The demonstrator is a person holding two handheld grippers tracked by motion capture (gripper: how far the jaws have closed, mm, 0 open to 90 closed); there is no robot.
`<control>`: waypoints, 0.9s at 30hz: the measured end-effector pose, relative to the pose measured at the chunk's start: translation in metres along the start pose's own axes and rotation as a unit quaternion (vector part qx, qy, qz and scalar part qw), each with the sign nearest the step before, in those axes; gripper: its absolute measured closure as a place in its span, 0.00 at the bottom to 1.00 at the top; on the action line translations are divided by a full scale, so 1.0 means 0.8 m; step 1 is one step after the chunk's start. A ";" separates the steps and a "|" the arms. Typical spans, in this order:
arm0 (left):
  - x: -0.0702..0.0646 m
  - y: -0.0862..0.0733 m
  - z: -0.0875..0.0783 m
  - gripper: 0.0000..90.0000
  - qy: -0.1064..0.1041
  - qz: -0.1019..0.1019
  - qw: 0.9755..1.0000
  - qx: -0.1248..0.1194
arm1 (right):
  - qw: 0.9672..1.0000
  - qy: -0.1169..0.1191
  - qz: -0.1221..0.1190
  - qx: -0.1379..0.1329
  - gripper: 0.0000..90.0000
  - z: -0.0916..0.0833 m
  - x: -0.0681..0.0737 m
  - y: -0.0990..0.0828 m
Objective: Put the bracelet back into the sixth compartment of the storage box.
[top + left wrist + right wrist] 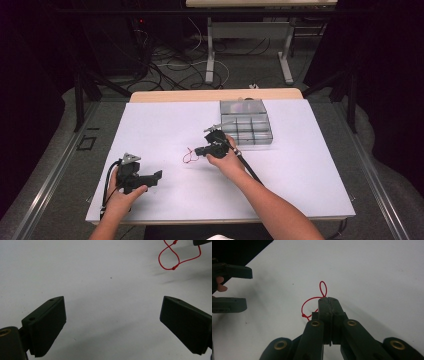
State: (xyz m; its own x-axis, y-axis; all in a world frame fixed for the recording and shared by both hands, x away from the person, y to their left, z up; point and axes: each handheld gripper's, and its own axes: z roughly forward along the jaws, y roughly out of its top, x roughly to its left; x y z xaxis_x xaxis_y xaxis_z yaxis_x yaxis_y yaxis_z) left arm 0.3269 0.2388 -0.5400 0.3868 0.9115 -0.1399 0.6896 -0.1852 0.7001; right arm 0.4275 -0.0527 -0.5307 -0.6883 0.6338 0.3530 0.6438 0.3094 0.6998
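Red string point(312, 301), one piece, looped, with small knots along it, lies on the white table point(310, 190) near centre, its end pinched in the right gripper point(329, 300). Fingers of that gripper are closed flat together on the string; the loops spread out ahead of and to the side of the tips. In the high view the string point(188, 156) trails just off the right gripper point(200, 151) toward the person's left.

Left gripper point(158, 176): fingers point(47, 325) spread wide, nothing between them, resting low over bare table, near the string but apart from it.

Step in hand, as judged: string is picked up at one end. Next move likely calls for carrying it, either to the left gripper or to the compartment box point(246, 123) behind; the slack loops may drag.

Count: one string, one clear compartment box, two grippers.
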 end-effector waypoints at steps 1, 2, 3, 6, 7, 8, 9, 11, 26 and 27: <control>0.000 0.000 0.000 0.07 0.001 -0.001 1.000 0.001 | 1.000 -0.001 0.006 0.001 1.00 -0.001 0.000 0.000; 0.000 0.000 0.000 0.07 0.001 0.000 1.000 0.001 | 1.000 -0.004 0.006 -0.002 1.00 -0.005 -0.003 0.001; 0.000 0.000 0.000 0.07 0.001 0.000 1.000 0.001 | 1.000 -0.004 0.006 -0.002 1.00 -0.005 -0.003 0.001; 0.000 0.000 0.000 0.07 0.001 0.000 1.000 0.001 | 1.000 -0.008 0.009 0.000 1.00 -0.012 -0.008 0.002; 0.000 0.000 0.000 0.07 0.001 0.000 1.000 0.001 | 1.000 -0.007 0.013 -0.011 1.00 -0.012 -0.010 0.002; 0.000 0.000 0.000 0.07 0.001 0.000 1.000 0.001 | 1.000 -0.011 0.015 -0.010 1.00 -0.017 -0.014 0.003; 0.000 0.000 0.000 0.07 0.001 -0.001 1.000 0.001 | 1.000 -0.011 0.015 -0.010 1.00 -0.017 -0.014 0.003; 0.000 0.000 0.000 0.07 0.001 0.000 1.000 0.001 | 1.000 -0.015 0.017 -0.009 1.00 -0.023 -0.019 0.004; -0.001 0.000 0.001 0.07 0.001 0.001 1.000 0.003 | 0.998 -0.037 0.039 -0.030 1.00 -0.054 -0.049 0.003; -0.001 0.000 0.001 0.07 0.001 0.001 1.000 0.003 | 0.998 -0.037 0.037 -0.032 1.00 -0.056 -0.051 0.004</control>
State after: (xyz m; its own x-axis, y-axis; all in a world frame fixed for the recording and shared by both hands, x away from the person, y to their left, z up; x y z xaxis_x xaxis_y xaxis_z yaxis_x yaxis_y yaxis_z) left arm 0.3270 0.2381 -0.5406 0.3863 0.9121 -0.1372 0.6928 -0.1887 0.6960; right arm 0.4427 -0.1094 -0.5155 -0.6112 0.7050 0.3597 0.6678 0.2154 0.7125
